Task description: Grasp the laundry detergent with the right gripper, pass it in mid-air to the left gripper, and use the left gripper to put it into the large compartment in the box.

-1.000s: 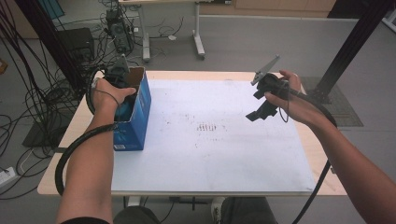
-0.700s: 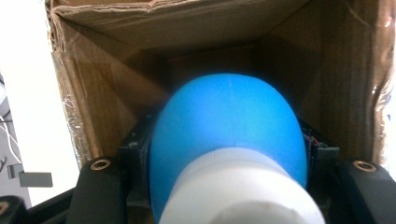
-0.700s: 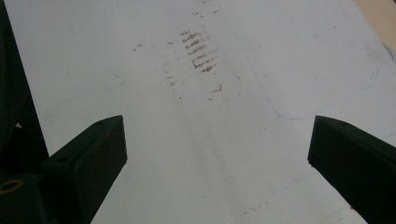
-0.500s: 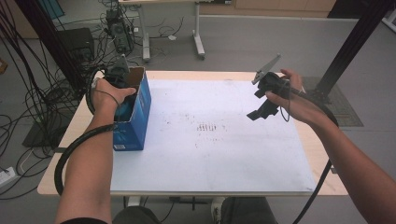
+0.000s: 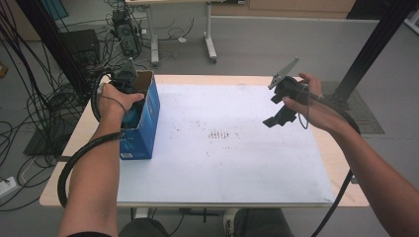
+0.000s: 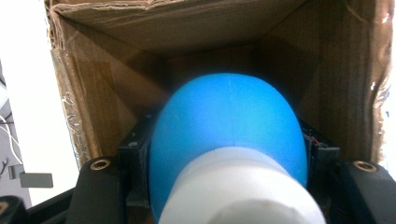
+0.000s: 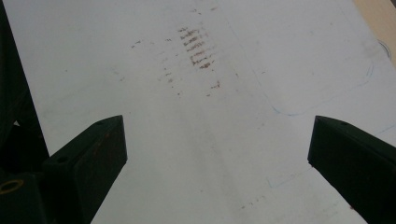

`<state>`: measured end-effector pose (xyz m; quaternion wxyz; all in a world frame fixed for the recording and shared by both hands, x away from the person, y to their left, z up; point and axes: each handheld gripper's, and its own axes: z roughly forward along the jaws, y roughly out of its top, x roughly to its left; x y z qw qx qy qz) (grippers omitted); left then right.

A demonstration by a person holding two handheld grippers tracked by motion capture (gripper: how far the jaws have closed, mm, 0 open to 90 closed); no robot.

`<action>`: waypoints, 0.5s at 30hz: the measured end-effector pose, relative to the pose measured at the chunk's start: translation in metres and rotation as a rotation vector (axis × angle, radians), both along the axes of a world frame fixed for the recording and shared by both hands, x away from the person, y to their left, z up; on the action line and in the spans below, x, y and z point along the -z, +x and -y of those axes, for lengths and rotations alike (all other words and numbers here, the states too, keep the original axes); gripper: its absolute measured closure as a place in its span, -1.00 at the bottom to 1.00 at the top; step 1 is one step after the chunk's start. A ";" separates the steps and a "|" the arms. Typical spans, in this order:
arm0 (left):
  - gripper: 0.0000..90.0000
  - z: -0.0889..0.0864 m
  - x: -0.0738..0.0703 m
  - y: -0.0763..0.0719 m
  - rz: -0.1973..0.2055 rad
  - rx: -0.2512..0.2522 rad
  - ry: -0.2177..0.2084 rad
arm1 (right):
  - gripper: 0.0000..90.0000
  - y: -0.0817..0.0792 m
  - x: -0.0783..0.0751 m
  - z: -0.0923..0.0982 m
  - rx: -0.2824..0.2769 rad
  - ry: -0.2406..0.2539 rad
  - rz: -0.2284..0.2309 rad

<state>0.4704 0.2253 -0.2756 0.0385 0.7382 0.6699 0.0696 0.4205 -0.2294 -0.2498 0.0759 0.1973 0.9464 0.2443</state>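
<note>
Blue cardboard forms the outside of the box (image 5: 143, 123) that stands open-topped at the left edge of the tabletop (image 5: 341, 192), on the white sheet (image 5: 222, 163) that covers most of it. We hold the left gripper (image 5: 129, 94) down inside the mouth of this box, with the left hand (image 5: 116, 98) over the rim. In the left gripper view its fingers are clamped on a blue ball-shaped thing with a white neck (image 6: 226, 140), which sits between the brown inner walls of the box (image 6: 93, 107). We hold the right gripper (image 5: 279, 116) in the right hand (image 5: 309, 101) above the right part of the sheet, well apart from the box. In the right gripper view its fingers (image 7: 91, 156) stand wide apart with nothing between them, above the sheet (image 7: 224, 154) and its patch of brown marks (image 7: 196, 46). Cables trail from both grippers toward the near edge of the tabletop.
</note>
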 end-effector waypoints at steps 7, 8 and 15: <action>-0.18 0.001 0.000 0.000 0.003 0.001 0.003 | -0.90 0.000 0.000 0.000 -0.001 0.000 -0.001; -0.18 0.001 0.000 0.000 0.003 0.001 0.003 | -0.90 0.000 0.000 0.001 -0.001 0.000 0.000; -0.18 0.002 0.000 0.000 0.003 0.002 0.005 | -0.90 -0.001 0.000 0.002 0.005 -0.001 -0.004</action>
